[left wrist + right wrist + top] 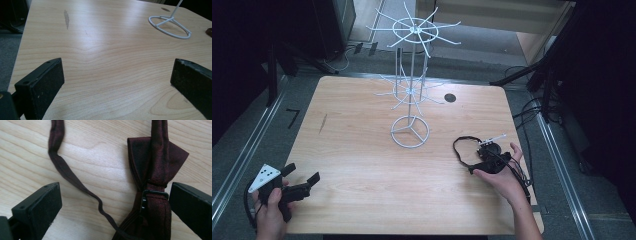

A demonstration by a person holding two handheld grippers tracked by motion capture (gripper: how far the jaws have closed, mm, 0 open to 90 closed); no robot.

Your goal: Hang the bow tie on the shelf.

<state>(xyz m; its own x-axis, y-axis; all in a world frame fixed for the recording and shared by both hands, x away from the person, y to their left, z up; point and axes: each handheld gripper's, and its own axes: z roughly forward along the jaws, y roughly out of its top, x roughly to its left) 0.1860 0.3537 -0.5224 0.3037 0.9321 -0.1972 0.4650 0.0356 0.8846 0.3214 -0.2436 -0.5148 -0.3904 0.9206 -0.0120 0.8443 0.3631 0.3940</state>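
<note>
Lining up for the grab: right gripper wide open over the dark red bow tie on the table's right side, nothing pinched yet (left gripper open too, idle). Next: probably close on the knot.

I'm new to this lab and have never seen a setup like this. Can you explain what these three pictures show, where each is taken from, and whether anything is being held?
No robot here: a person at a wooden table holds a two-jaw tool in each hand. The high view looks down from above the person's side. The left tool is at the table's near left corner; the right tool is at the right. The other two pictures come from cameras riding on each tool, looking along its black jaws.

On the table stand a white wire rack with hooked arms and a dark red bow tie with its strap.

Nothing is held. The left tool's jaws stand open over bare wood. The right tool's jaws are open with the bow tie lying between them, close to one jaw.
</note>
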